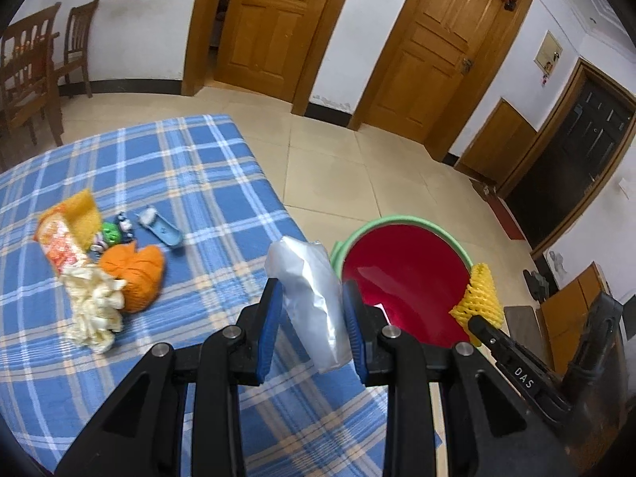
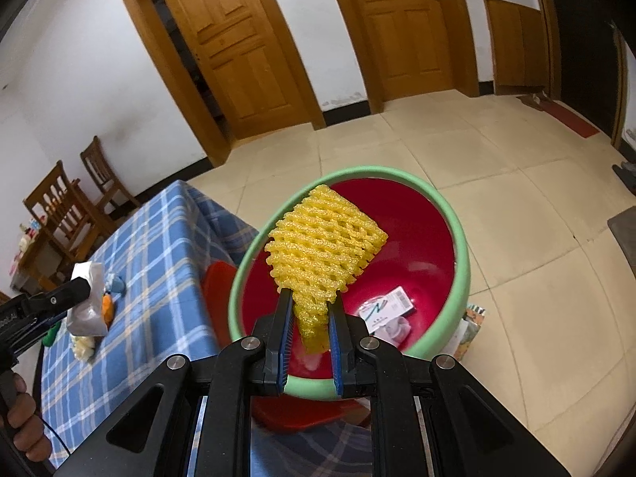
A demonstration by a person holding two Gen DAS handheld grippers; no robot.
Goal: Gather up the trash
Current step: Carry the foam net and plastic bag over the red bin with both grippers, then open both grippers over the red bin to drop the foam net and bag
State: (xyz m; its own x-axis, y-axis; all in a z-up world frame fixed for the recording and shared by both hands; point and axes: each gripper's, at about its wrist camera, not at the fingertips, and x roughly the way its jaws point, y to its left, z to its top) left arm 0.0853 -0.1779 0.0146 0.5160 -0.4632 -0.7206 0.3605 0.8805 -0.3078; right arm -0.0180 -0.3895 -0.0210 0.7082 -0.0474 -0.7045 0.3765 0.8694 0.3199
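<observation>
Tiled floor, white walls, wooden doors; blue plaid table [image 1: 119,183] standing at left, bin beside it.

Left wrist view: left gripper [image 1: 312,318] is pinching a crumpled clear plastic bag [image 1: 308,294] between its blue pads, holding it upright above the table edge, near the green rim of the red bin [image 1: 405,278]. Likely it is being carried toward the bin for dropping. More trash is lying on the cloth well to the left: an orange snack wrapper [image 1: 59,246], a yellow foam net piece [image 1: 81,214], an orange crumpled bag [image 1: 137,274], a pale crumpled wad [image 1: 93,314], a light blue wrapper [image 1: 163,228] and small green and dark bits [image 1: 115,230]. The right gripper [image 1: 483,324] is showing at the bin's far side, with a yellow foam net [image 1: 477,298].

Right wrist view: right gripper [image 2: 310,314] is closing its fingers on the lower tail of the yellow foam net [image 2: 322,246], which is fanning out above the bin's opening. Held there, the net looks ready for release straight down. Bin [image 2: 453,302] is already containing a white printed card [image 2: 391,304] and a pale crumpled scrap [image 2: 393,328] at the bottom; otherwise its red interior is showing bare. A red stool [image 2: 216,290] is sitting between bin and table. Left gripper [image 2: 85,288] is showing at far left over the table with the plastic bag [image 2: 87,310].
</observation>
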